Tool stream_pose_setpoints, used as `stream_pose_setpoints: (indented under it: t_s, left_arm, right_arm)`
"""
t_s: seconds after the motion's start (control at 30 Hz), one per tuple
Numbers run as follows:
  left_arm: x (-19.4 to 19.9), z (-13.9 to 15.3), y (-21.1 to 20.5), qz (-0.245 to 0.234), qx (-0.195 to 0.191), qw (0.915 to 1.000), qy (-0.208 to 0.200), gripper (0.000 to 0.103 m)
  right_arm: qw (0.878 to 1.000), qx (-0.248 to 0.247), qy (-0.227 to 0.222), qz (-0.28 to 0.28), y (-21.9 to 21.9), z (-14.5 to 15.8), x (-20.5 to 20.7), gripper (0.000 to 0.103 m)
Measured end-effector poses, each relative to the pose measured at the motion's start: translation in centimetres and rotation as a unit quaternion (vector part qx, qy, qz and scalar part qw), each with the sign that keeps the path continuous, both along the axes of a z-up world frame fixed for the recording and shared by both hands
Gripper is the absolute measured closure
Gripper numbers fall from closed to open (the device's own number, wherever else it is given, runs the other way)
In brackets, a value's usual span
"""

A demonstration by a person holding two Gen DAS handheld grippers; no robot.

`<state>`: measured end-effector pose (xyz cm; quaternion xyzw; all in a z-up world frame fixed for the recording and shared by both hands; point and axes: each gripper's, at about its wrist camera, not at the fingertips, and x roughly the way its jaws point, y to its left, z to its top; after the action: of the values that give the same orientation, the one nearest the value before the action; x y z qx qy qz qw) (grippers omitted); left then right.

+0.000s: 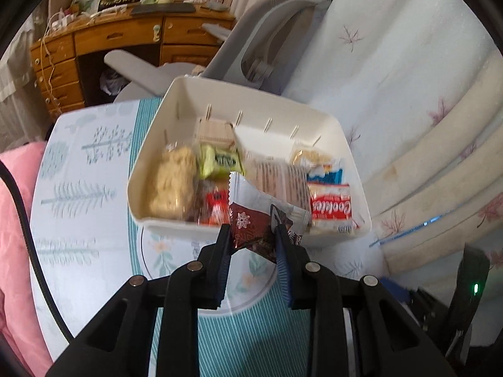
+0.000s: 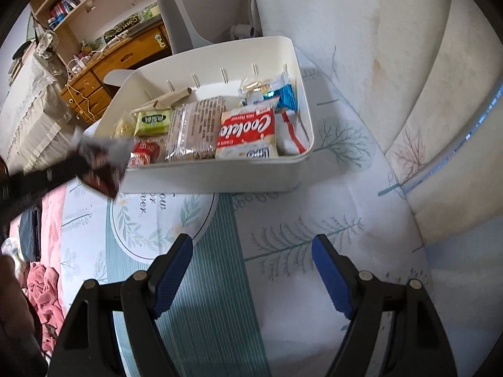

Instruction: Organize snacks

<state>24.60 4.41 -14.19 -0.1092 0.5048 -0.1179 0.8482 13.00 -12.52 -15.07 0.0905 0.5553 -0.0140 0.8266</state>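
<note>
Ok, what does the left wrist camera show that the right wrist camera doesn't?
Only the left wrist view shows the left gripper close up, its pads pinching the dark red snack packet. Only the right wrist view shows the right gripper open and holding nothing, over the patterned cloth. Both show the white bin holding snacks, including the red Cookies pack.

The word "Cookies" is printed in large white letters on the red band of a white plastic snack packet (image 2: 248, 133) lying in the white plastic bin (image 2: 301, 163); "Cream" and "Milk flavor" can be made out in small print beside it. The same packet is seen upside down in the left wrist view (image 1: 330, 209). Dark characters are printed on a green snack packet (image 2: 153, 121) but cannot be read. Script on the patterned tablecloth (image 2: 151, 210) is only partly legible.
</note>
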Motion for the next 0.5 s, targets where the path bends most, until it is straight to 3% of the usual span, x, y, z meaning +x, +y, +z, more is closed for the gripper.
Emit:
stream_pose_setpoints:
  t_s: [0.27, 0.37, 0.47, 0.5]
  left_arm:
    - [2.8, -0.5, 0.7, 0.003, -0.022, 0.9996, -0.016, 0.077]
    - [3.1, -1.0, 1.0, 0.011, -0.014, 0.9998, -0.008, 0.076]
    - [2.6, -1.1, 1.7, 0.032, -0.012, 0.9994, 0.000, 0.072]
    - [2.4, -1.1, 1.9, 0.039, -0.011, 0.9992, 0.000, 0.066]
  right_arm:
    - [1.000, -0.018, 0.010, 0.001, 0.9, 0.0, -0.7, 0.024]
    - [1.000, -0.024, 0.008, 0.008, 1.0, 0.4, -0.9, 0.024]
    - [1.000, -0.026, 0.005, 0.013, 0.8, 0.9, -0.9, 0.024]
    - [1.000, -0.027, 0.003, 0.013, 0.8, 1.0, -0.9, 0.024]
